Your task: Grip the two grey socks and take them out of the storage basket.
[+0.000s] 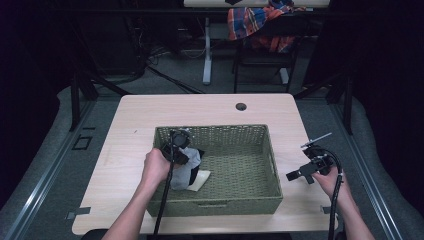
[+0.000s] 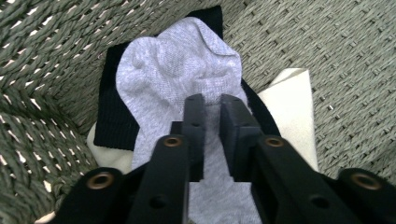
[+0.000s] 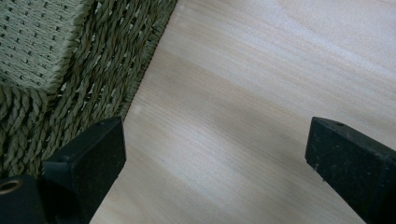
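One woven basket (image 1: 250, 200) is sitting on the counter (image 1: 210, 107), and three pieces of cloth are lying stacked in its left near corner: a grey sock (image 2: 180, 70) on top, a black cloth (image 2: 109, 116) under it, a cream cloth (image 2: 292, 105) lowest. The left gripper (image 2: 212, 100) is pinching a fold of the grey sock. The right gripper (image 3: 215, 144) is hovering spread over bare counter just beside the basket. The sock is hiding most of the black cloth, and the gripper is covering the sock's near end
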A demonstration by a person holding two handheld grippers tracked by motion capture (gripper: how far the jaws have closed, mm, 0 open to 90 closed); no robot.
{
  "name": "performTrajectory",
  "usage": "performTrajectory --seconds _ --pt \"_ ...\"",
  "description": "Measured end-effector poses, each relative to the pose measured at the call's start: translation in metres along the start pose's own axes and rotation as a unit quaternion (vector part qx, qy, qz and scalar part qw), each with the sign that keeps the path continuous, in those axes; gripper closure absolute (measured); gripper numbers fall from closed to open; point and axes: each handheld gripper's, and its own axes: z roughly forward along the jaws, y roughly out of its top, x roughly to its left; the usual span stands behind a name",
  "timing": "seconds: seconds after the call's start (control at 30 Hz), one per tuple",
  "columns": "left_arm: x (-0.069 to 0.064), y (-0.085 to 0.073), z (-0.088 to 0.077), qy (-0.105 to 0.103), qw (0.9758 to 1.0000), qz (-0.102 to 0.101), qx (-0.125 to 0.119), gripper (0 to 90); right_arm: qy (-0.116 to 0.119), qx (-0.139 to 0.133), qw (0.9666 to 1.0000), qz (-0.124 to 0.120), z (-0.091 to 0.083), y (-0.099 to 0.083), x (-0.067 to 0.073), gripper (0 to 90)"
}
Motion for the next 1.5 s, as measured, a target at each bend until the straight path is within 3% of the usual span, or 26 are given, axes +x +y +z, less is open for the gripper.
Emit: performTrajectory --seconds 0.07,0.13,0.2,0.23,0.3,0.4,0.47,0.67,0.7,0.73,0.77,0.87,0.9,1.0,1.13,1.27,1.3,1.5 --pt "0.001 -0.001 -0.002 0.000 1.0000 0.001 -0.003 85.5 -0.001 0.011 0.9999 -0.008 -0.001 0.001 -0.001 5.0" --pt "0.002 -0.002 -0.005 -0.001 1.0000 0.005 -0.003 86.9 0.000 -0.002 1.0000 0.002 0.000 0.000 0.000 5.0" --pt "0.001 -0.003 -0.005 -0.002 0.9999 -0.002 -0.011 84.2 -0.001 0.011 0.9999 -0.007 -0.001 0.001 -0.001 5.0" --pt "0.002 -0.002 -0.005 0.000 0.9999 -0.003 -0.013 77.7 -0.001 0.000 1.0000 0.002 0.001 0.000 0.001 5.0" --pt "0.002 0.000 -0.005 -0.001 0.9999 -0.009 -0.013 58.5 0.000 0.009 0.9999 -0.006 -0.001 0.001 0.000 5.0" --pt "-0.001 0.005 0.000 0.007 0.9998 -0.012 -0.013 38.4 -0.001 0.010 0.9999 -0.006 0.000 0.001 0.000 5.0" --pt "-0.004 0.007 0.005 0.011 0.9999 -0.008 -0.005 33.1 -0.002 0.010 0.9999 -0.006 -0.001 0.001 0.000 5.0" --pt "-0.005 0.008 0.017 0.029 0.9994 -0.005 0.016 41.6 0.000 0.002 1.0000 0.000 0.000 0.000 0.000 5.0" --pt "-0.004 0.008 0.019 0.031 0.9993 -0.004 0.018 48.5 -0.001 0.011 0.9999 -0.007 -0.001 0.001 -0.001 5.0" --pt "-0.003 0.007 0.019 0.029 0.9994 -0.005 0.016 57.2 0.000 -0.005 1.0000 0.006 0.001 0.000 0.001 5.0" --pt "-0.003 0.006 0.019 0.029 0.9994 -0.005 0.016 62.2 -0.001 0.002 1.0000 -0.001 0.000 0.000 0.000 5.0" --pt "-0.002 0.005 0.017 0.026 0.9996 -0.002 0.012 73.6 -0.002 0.012 0.9999 -0.008 -0.001 0.001 -0.001 5.1" --pt "-0.001 0.004 0.015 0.025 0.9996 0.000 0.011 75.1 -0.002 -0.001 1.0000 0.003 0.001 0.000 0.001 5.1" --pt "0.000 0.003 0.010 0.020 0.9998 -0.002 0.007 75.9 -0.003 0.011 0.9999 -0.008 -0.001 0.001 -0.001 5.1" --pt "0.003 0.002 0.000 0.017 0.9998 -0.006 -0.008 75.4 -0.003 -0.003 1.0000 0.005 0.000 0.000 0.001 5.1" --pt "0.006 -0.001 -0.010 0.014 0.9995 -0.013 -0.024 75.8 -0.001 0.007 1.0000 -0.006 -0.002 0.001 -0.001 5.1" --pt "0.007 -0.002 -0.013 0.014 0.9994 -0.014 -0.028 75.8 -0.003 -0.003 1.0000 0.003 0.000 0.000 0.000 5.1" --pt "0.011 -0.005 -0.026 0.007 0.9988 -0.017 -0.047 76.2 -0.004 -0.003 1.0000 0.004 0.000 0.000 0.001 5.1"
